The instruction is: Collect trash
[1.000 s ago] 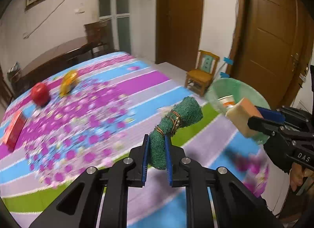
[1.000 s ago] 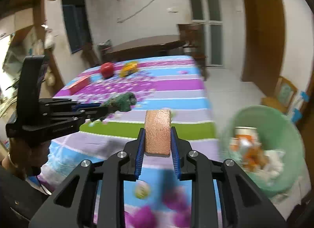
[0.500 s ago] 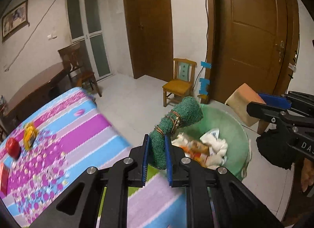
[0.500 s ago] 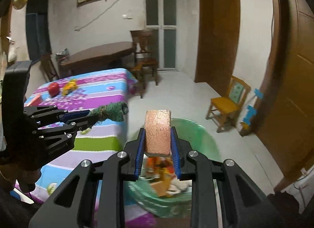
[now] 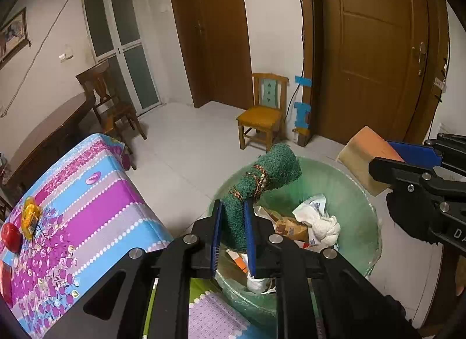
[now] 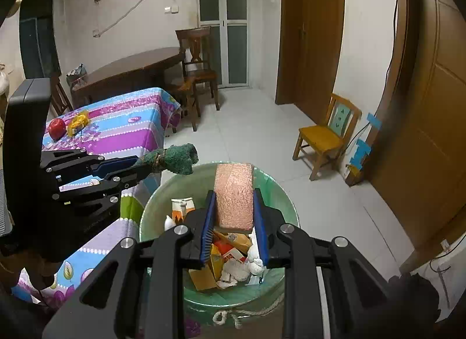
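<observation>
Left hand-held gripper (image 5: 233, 235) pinches a soft, light green scrubber (image 5: 262, 184) by its tail, right hand-held gripper (image 6: 234, 224) squeezes a springy sponge (image 6: 234, 196), both above the bin (image 6: 151, 213).

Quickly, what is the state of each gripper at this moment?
Left gripper: closed on the green scrubber, above the bin.
Right gripper: closed on the orange sponge, also above the bin.
</observation>
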The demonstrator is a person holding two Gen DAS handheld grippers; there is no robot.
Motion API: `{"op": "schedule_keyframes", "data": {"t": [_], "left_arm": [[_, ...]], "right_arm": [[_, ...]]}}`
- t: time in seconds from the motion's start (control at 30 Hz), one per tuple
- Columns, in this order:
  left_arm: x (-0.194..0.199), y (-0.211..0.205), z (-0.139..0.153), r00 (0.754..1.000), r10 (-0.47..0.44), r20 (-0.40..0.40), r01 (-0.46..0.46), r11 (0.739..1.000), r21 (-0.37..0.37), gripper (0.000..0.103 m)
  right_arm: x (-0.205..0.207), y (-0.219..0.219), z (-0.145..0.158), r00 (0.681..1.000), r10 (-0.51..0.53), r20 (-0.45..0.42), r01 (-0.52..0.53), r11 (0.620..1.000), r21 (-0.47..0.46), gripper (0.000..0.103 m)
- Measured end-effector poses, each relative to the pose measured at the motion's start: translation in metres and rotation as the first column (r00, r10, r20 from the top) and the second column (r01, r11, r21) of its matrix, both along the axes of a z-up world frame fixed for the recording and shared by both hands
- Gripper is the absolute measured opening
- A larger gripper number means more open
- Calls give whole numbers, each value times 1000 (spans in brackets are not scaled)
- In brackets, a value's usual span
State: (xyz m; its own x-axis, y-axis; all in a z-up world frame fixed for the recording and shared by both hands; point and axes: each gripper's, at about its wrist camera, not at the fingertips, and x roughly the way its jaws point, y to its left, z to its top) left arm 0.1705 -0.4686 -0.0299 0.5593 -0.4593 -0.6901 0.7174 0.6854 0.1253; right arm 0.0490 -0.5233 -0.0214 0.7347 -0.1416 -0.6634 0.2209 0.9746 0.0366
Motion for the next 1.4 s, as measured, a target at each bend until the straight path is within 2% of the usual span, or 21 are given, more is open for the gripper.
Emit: {"op": "schedule_keyframes", "data": {"t": [0.33, 0.37, 0.4, 0.43, 0.8, 0.97, 1.03, 1.1, 1.2, 1.27, 1.4], "left_arm": [[6, -9, -17, 1000, -15, -8, 16, 1000, 27, 16], [8, -11, -19, 1000, -17, -11, 18, 999, 35, 18], [9, -11, -21, 1000, -7, -10, 7, 999, 40, 26], [12, -11, -23, 1000, 8, -13, -8, 999, 44, 36], [14, 0, -25, 1000, 18, -7, -18, 999, 36, 36], [5, 14, -21, 1000, 22, 10, -22, 1000, 18, 36], [-2, 20, -16, 1000, 15, 14, -15, 1000, 1, 36], [-12, 31, -12, 1000, 6, 28, -5, 1000, -15, 40], [-31, 50, -3, 998, -12, 57, 16, 998, -69, 66], [-47, 62, 1, 994, -25, 105, 35, 995, -95, 70], [-77, 83, 8, 986, -54, 159, 77, 987, -139, 81]], "right_arm": [[11, -12, -10, 1000, -10, -26, 10, 1000, 8, 26], [12, -12, -10, 1000, -19, -23, 19, 1000, -1, 27], [13, -13, -11, 999, -21, -25, 21, 1000, 0, 36], [12, -13, -11, 999, -27, -19, 27, 1000, -2, 39], [2, -12, -11, 999, -36, -3, 36, 999, 4, 40], [-19, -6, -3, 997, -64, 47, 64, 998, 10, 40], [-40, 3, 4, 989, -106, 102, 108, 994, -14, 53], [-59, 10, 10, 979, -132, 159, 138, 990, -29, 76], [-90, 27, 18, 960, -160, 231, 173, 984, -41, 92], [-110, 39, 20, 944, -184, 274, 203, 978, -42, 97], [-138, 56, 23, 925, -214, 314, 242, 969, -54, 97]]}}
